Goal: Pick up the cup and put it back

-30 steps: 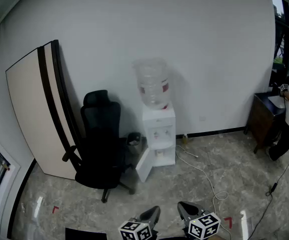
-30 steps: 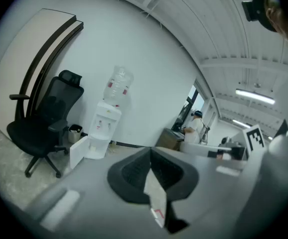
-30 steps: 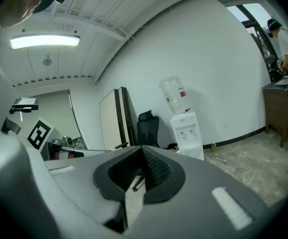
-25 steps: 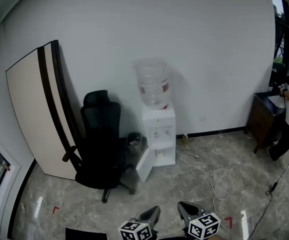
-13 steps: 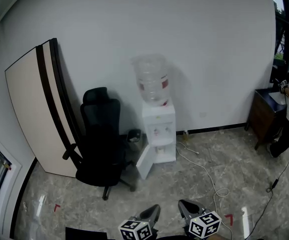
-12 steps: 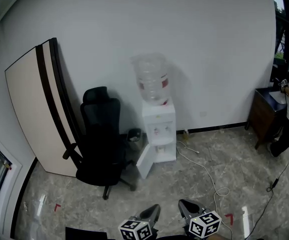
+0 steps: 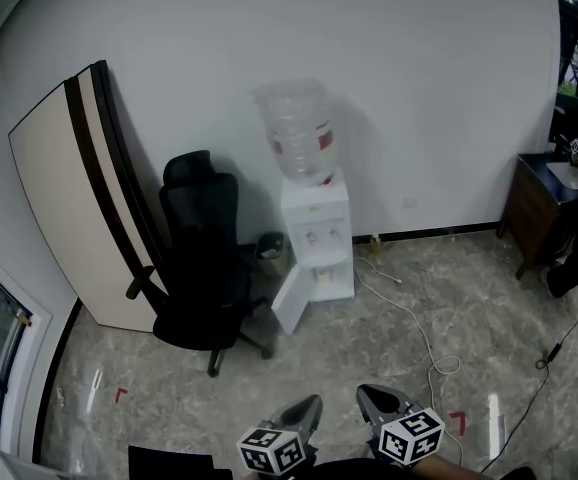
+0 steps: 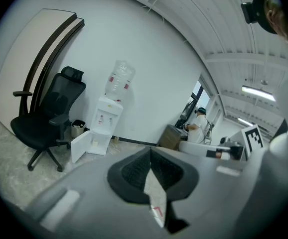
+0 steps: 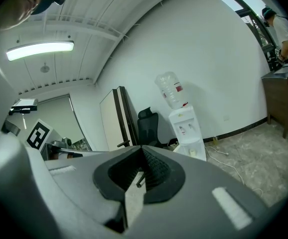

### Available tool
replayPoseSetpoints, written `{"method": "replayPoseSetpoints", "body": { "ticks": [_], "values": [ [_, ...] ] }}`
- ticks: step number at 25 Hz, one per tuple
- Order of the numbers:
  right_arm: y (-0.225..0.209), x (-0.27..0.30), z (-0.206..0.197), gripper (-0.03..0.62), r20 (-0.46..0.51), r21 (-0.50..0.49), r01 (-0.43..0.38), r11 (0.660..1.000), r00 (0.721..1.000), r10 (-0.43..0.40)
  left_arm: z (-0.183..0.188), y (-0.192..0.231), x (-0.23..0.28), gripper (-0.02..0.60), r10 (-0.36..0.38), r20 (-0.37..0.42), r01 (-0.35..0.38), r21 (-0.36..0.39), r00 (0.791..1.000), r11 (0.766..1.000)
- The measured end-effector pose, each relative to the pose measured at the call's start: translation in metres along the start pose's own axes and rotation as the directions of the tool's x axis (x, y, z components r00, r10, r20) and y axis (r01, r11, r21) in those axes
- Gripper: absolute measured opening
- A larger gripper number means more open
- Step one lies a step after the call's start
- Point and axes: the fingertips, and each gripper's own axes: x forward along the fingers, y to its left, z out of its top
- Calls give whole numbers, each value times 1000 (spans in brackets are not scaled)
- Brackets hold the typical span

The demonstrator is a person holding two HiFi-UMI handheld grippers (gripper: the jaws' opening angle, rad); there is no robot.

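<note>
Approach step: you stand well apart from the water dispenser [image 7: 315, 238], nothing picked up yet.
Head view: dispenser at 12 o'clock, its open lower compartment holding what may be the cup [image 7: 321, 276] (too small to confirm). Left gripper view: left gripper [image 8: 150, 151] clenched, empty. Right gripper view: right gripper [image 9: 141, 149] clenched, empty. Next, step closer and part one gripper's jaws.

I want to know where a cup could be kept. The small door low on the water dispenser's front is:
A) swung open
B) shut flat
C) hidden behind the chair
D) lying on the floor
A: below the taps of the water dispenser, its lower door stands swung out on the side of the office chair.
</note>
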Motion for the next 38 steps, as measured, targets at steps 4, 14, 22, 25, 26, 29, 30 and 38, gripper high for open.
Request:
{"method": "replayPoseSetpoints", "body": {
  "ticks": [4,14,22,25,26,29,30,38],
  "values": [
    [-23,-11,5,8,-14,-1,-24,1000,1000,24,-6,-17,19,5,23,4,-23,-12,1000,1000],
    [-71,-26,25,8,-9,22,-60,998,998,60,-6,-46,57,5,73,12,-73,-10,997,997],
    [-102,31,42,8,-33,26,-5,1000,999,6,24,4,97,5,58,8,-58,-56,998,997],
    [-117,81,42,8,-112,39,25,999,994,-21,45,41,124,5,28,-16,-29,-88,999,996],
    [-122,101,41,8,-149,65,35,997,989,-25,53,56,133,5,16,-30,-19,-112,999,993],
    [-135,159,53,8,-205,149,73,986,978,-41,82,99,160,5,-32,-64,19,-204,997,979],
    [-138,178,60,8,-206,152,83,985,977,-51,93,113,168,5,-47,-68,30,-231,997,973],
    [-145,289,81,9,-228,90,97,991,971,-74,126,216,206,5,-47,-117,5,-337,992,942]
  ]
}}
